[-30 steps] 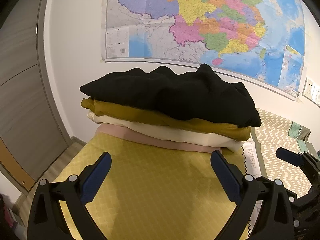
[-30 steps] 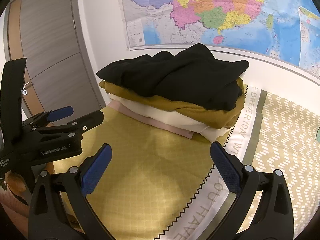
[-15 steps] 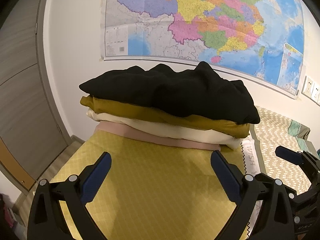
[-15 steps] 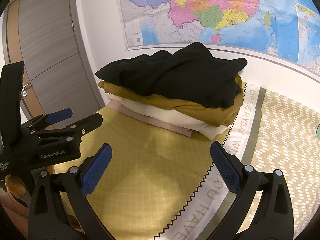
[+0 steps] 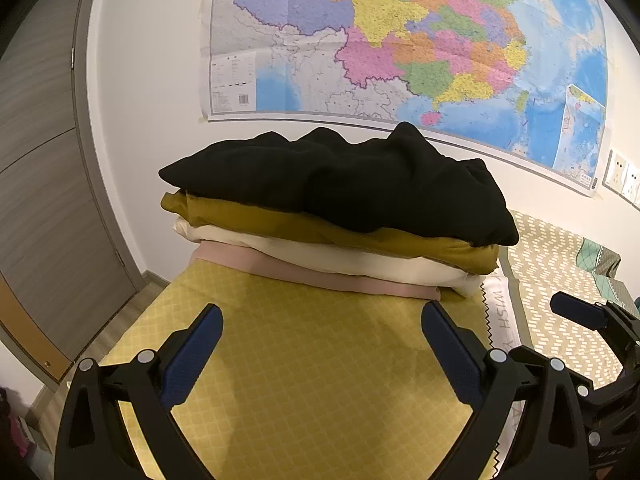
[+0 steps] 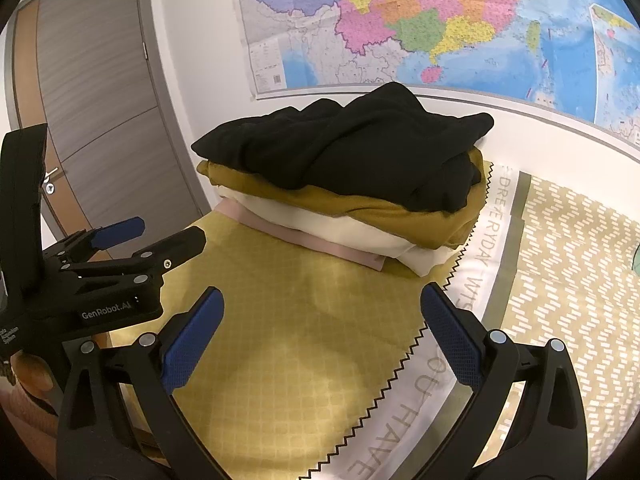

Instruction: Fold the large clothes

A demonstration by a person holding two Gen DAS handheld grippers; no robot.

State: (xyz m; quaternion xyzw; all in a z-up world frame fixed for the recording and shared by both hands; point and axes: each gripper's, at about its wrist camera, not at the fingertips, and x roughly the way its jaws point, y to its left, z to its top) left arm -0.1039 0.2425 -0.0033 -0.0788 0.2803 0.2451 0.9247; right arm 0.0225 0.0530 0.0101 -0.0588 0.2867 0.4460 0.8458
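Lying beyond both grippers' spread, empty fingers [image 5: 192,356], the folded clothes stack [image 5: 340,216] sits untouched.

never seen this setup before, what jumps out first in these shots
A stack of folded clothes sits at the far end of the yellow bedspread, against the wall: black on top, then mustard, white and pink. Above it a big bright map fills the wall. Nearest the cameras, the left gripper and right gripper both hang open above the bedspread, holding nothing.
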